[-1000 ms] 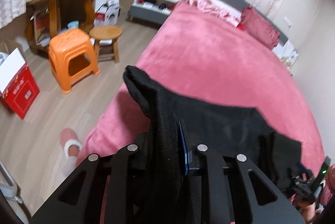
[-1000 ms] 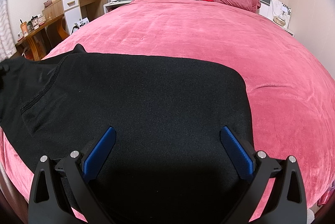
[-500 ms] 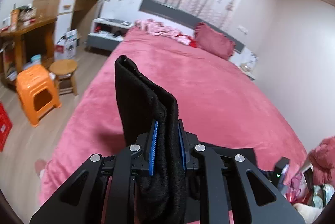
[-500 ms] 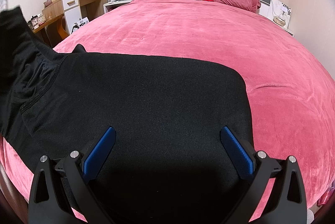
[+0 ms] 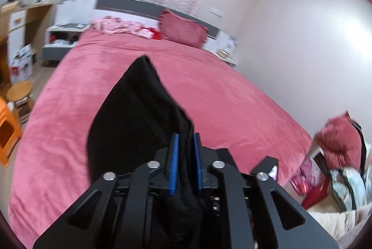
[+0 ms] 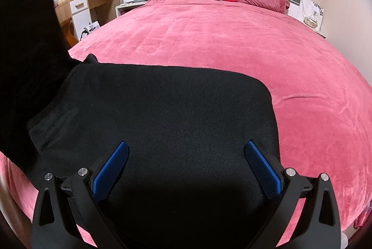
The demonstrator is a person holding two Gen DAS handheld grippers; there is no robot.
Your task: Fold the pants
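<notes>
The left gripper (image 5: 185, 151) is clamped on a raised end of the black pants (image 6: 162, 114) above the bed (image 6: 232, 39) — the right gripper (image 6: 186, 163), fingers apart, hovers over the part lying flat.

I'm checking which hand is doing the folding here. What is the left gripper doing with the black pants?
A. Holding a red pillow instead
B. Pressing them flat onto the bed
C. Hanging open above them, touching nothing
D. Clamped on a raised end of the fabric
D: the left gripper has its blue pads shut on a lifted end of the black pants, above the pink bed.
</notes>
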